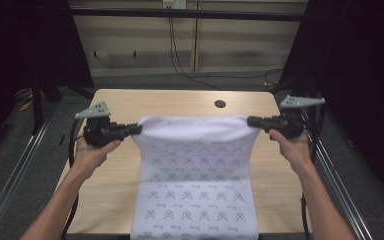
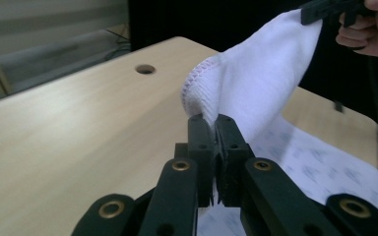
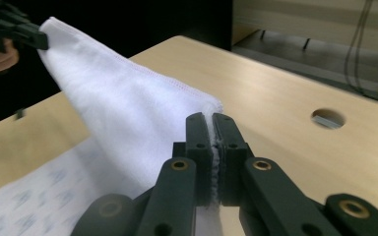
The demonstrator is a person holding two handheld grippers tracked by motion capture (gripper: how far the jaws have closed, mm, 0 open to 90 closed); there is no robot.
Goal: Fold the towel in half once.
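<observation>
Up close, the left gripper (image 2: 215, 118) has its jaws clamped on one corner of a white towel (image 1: 195, 175), and the right gripper (image 3: 211, 117) pinches the other corner. Between them the towel's far edge hangs lifted, while its printed near part lies on the wooden table (image 1: 180, 100).

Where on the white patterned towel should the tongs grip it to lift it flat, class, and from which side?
Grip the towel at its two far corners, each from its own outer side. The left tongs and right tongs hold it so, and the far hem spans straight between them while the rest hangs flat.
</observation>
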